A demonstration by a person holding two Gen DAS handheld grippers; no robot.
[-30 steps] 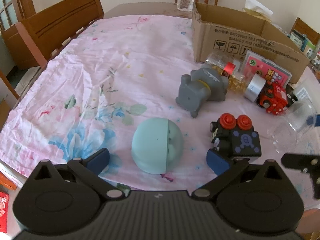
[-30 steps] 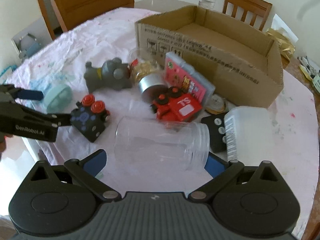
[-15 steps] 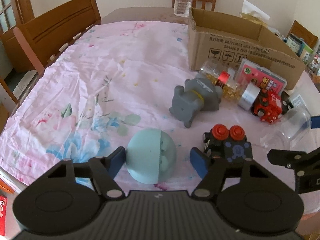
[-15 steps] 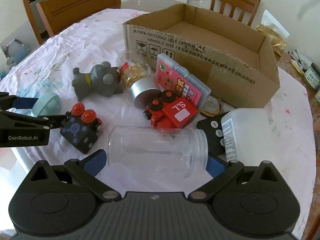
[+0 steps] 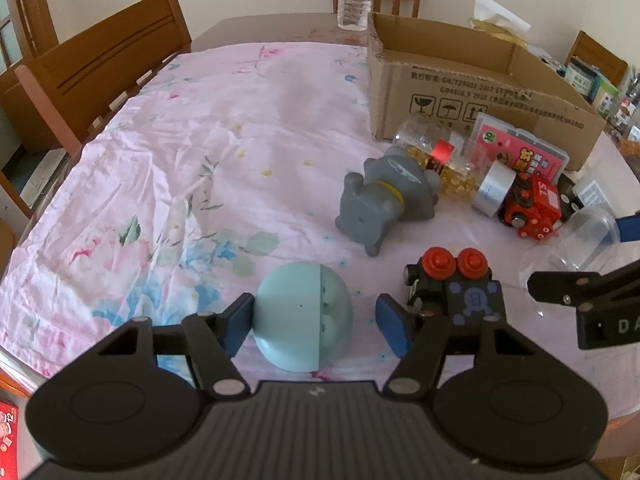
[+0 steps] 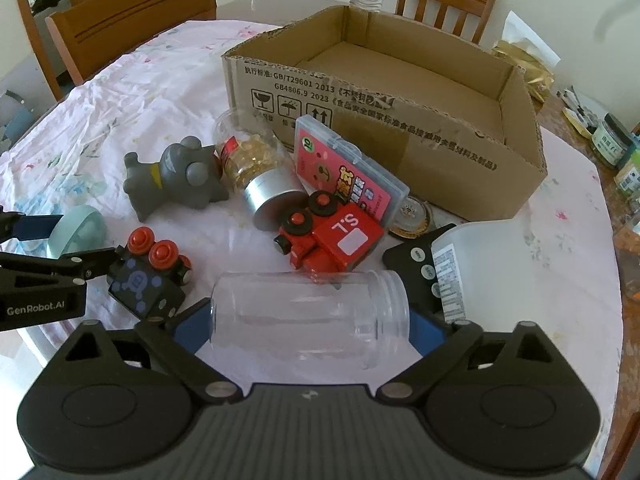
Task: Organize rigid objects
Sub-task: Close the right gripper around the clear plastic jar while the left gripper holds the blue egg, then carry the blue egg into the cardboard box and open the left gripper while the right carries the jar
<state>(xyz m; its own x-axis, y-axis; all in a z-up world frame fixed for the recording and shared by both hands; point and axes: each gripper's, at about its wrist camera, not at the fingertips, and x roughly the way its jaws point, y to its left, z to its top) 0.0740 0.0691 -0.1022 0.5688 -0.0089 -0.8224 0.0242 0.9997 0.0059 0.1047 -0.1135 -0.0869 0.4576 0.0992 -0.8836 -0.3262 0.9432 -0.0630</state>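
Note:
My left gripper point(image 5: 316, 322) straddles a pale blue dome-shaped toy point(image 5: 304, 316) on the pink cloth. Its left pad touches the dome and its right pad stands a little off it, so the jaws are open. My right gripper point(image 6: 310, 326) is shut on a clear plastic jar point(image 6: 310, 312) lying sideways, one pad at each end. A black toy car with red knobs point(image 5: 454, 286) sits beside the left gripper's right finger. An open cardboard box point(image 6: 400, 120) stands behind the pile.
A grey rubber animal point(image 6: 176, 178), a jar of yellow capsules with a silver lid point(image 6: 256, 168), a pink card case point(image 6: 348, 176), a red toy engine point(image 6: 328, 236), a black remote point(image 6: 420, 268) and a white container point(image 6: 480, 264) lie before the box. Wooden chairs surround the table.
My left gripper's jaws have narrowed around the blue dome and it has moved forward. My right gripper, still holding the clear jar, has lifted and drawn back slightly.

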